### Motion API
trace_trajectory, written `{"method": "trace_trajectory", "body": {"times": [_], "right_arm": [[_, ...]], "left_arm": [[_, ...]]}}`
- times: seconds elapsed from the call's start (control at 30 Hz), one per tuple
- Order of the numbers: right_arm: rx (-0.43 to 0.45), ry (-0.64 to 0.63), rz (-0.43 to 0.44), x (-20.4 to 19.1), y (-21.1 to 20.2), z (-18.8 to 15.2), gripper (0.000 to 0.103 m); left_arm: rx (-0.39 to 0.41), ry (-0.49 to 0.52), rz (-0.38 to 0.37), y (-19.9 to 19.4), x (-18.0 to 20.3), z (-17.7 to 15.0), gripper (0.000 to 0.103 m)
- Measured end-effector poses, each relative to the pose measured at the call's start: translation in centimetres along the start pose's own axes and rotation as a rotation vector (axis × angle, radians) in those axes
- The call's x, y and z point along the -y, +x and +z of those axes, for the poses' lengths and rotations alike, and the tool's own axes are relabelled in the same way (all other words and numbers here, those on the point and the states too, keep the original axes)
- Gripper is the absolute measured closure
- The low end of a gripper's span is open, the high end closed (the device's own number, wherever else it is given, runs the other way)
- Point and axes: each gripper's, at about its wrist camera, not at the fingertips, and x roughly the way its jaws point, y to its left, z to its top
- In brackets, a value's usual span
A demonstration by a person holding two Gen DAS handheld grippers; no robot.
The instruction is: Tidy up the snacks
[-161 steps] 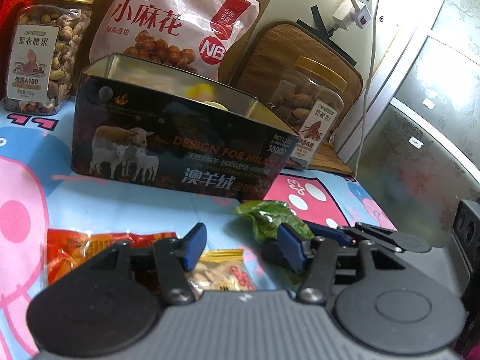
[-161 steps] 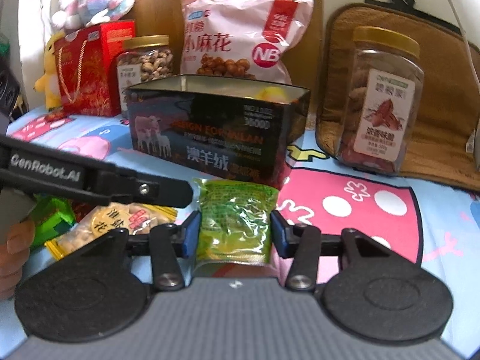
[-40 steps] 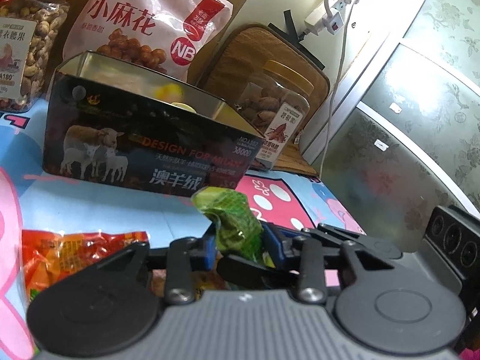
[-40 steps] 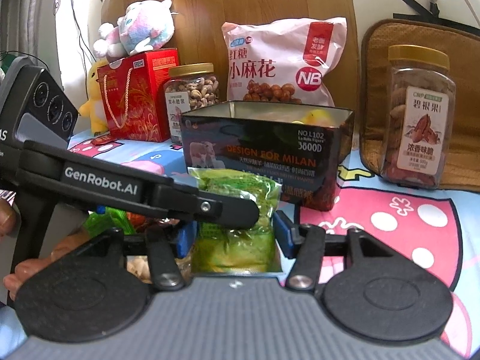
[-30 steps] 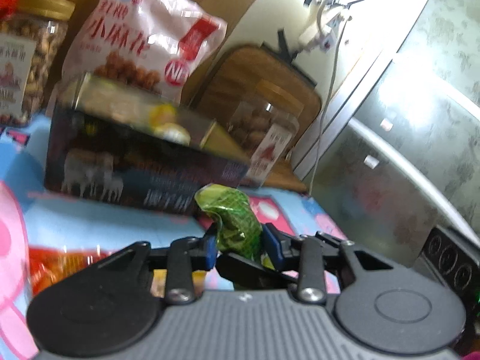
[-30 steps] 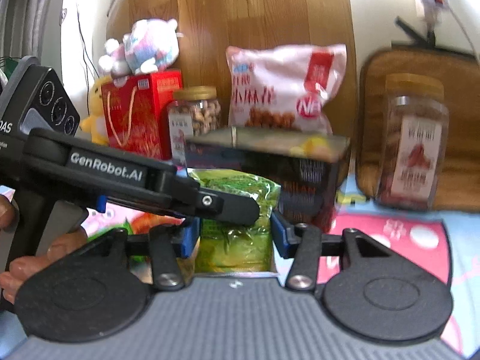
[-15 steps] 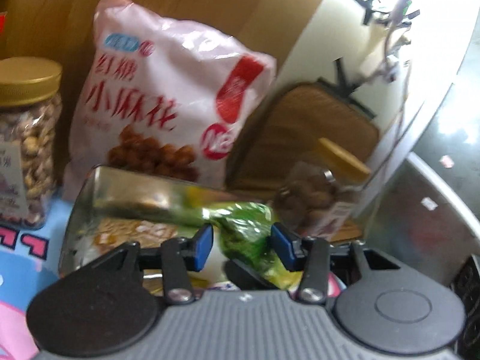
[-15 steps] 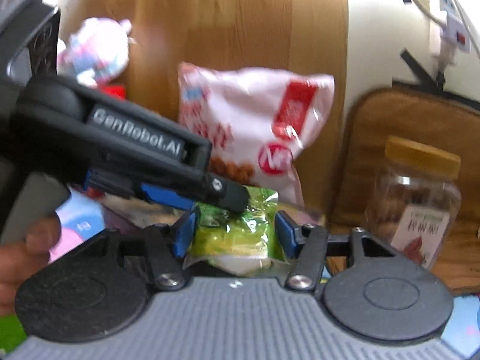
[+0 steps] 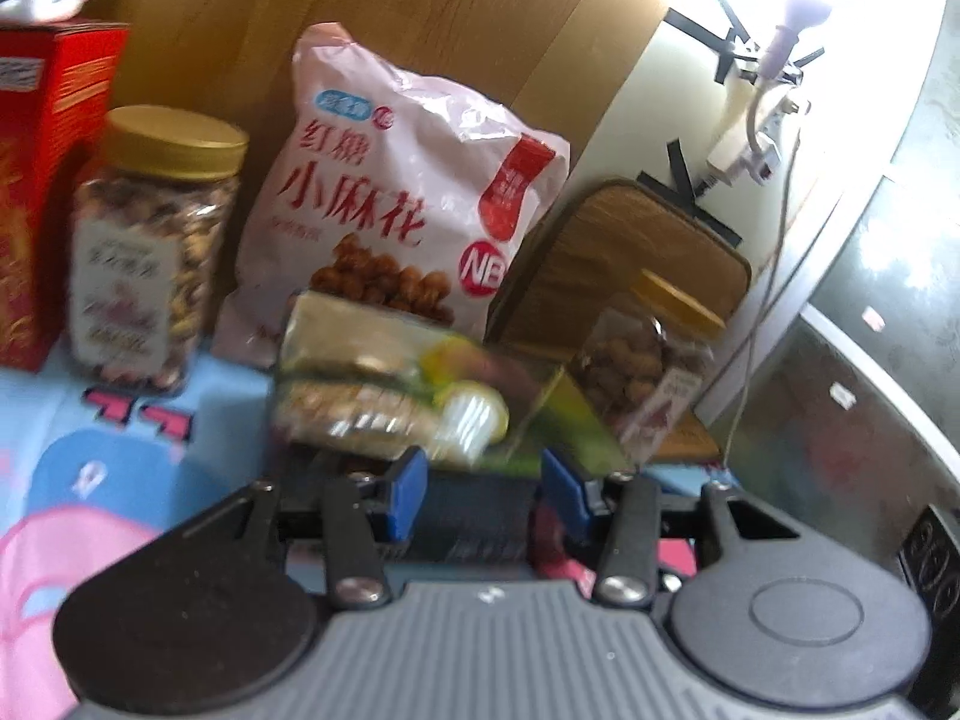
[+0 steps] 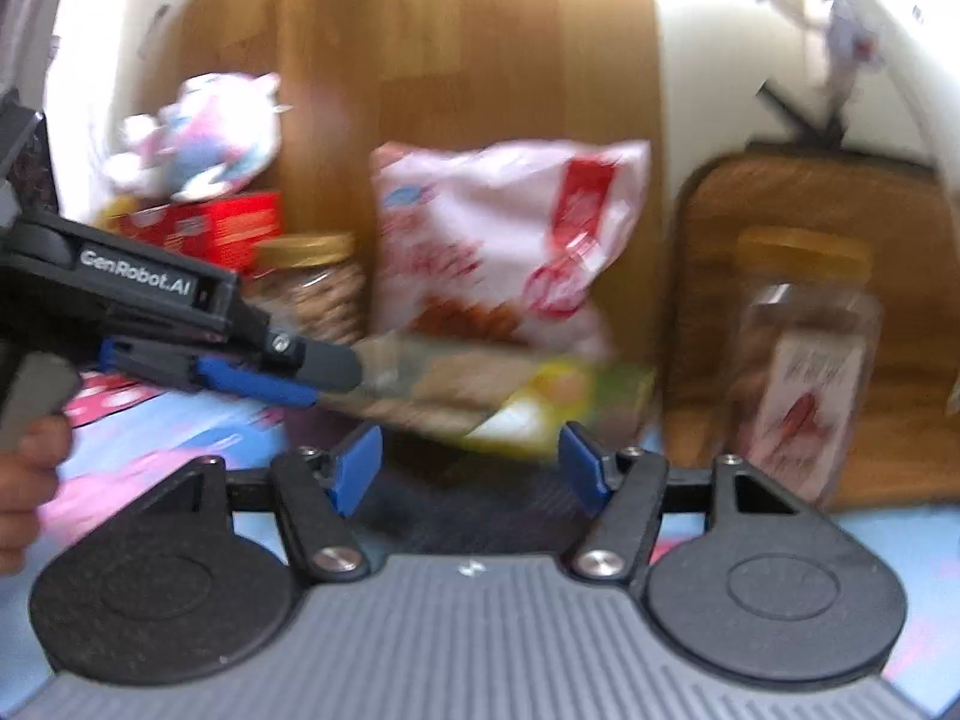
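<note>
Your right gripper (image 10: pixel 471 468) was opening with nothing between its jaws; your left gripper (image 9: pixel 485 495) stood part-open, empty too. Both hung over the tin (image 9: pixel 336 360), which already held several snack packets (image 9: pixel 354 414); whether others remained outside, these blurred views didn't show.

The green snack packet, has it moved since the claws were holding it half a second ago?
Yes. The green snack packet has left both claws and now lies inside the tin box, against its right wall.
</note>
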Motion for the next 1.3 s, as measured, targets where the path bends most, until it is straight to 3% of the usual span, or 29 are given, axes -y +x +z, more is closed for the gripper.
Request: {"method": "trace_trajectory", "body": {"times": [0.07,0.2,0.23,0.33,0.4,0.43,0.47,0.5,0.6,0.77,1.0,1.07,1.17,1.3], "right_arm": [[-0.077,0.031,0.069,-0.6,-1.0,-1.3,0.04],[-0.229,0.061,0.148,-1.9,-2.8,-4.2,0.04],[-0.24,0.06,0.15,-2.3,-3.4,-4.7,0.038],[-0.259,0.014,0.112,-3.8,-4.4,-5.5,0.02],[-0.283,-0.023,0.106,-4.8,-4.3,-6.0,0.021],[-0.29,-0.04,0.113,-5.3,-4.3,-6.2,0.027],[-0.277,-0.071,0.112,-5.9,-4.5,-6.4,0.042],[-0.272,-0.104,0.131,-6.4,-4.7,-6.4,0.049],[-0.238,-0.122,0.119,-6.6,-5.5,-6.8,0.057],[-0.172,0.092,0.105,-3.1,-5.8,-6.6,0.069],[-0.054,0.132,0.145,-2.8,-6.1,-6.0,0.069],[-0.065,0.14,0.137,-2.7,-6.0,-5.9,0.069],[-0.078,0.197,0.135,-1.6,-5.7,-5.9,0.069],[-0.122,0.198,0.116,-1.8,-5.0,-5.9,0.069]], "left_arm": [[-0.019,-0.024,-0.002,-1.5,-0.9,-1.1,0.059],[-0.082,-0.079,-0.076,-3.4,-1.7,-3.6,0.059],[-0.09,-0.077,-0.092,-3.6,-1.5,-4.2,0.059],[-0.136,-0.056,-0.132,-3.2,-0.3,-5.6,0.059],[-0.169,-0.036,-0.132,-2.2,0.6,-6.4,0.059],[-0.184,-0.031,-0.123,-1.8,0.9,-6.7,0.059],[-0.201,-0.033,-0.116,-1.3,1.2,-7.0,0.059],[-0.211,-0.038,-0.114,-1.1,1.2,-7.3,0.059],[-0.204,-0.049,-0.105,-1.4,1.2,-7.7,0.054],[-0.182,-0.073,-0.102,-1.9,1.1,-7.3,0.05],[-0.219,-0.117,-0.163,0.8,1.9,-7.2,0.05],[-0.211,-0.129,-0.172,1.3,2.0,-7.4,0.051],[-0.175,-0.104,-0.18,1.6,1.9,-8.0,0.063],[-0.137,-0.096,-0.199,1.8,1.1,-9.1,0.065]]}}
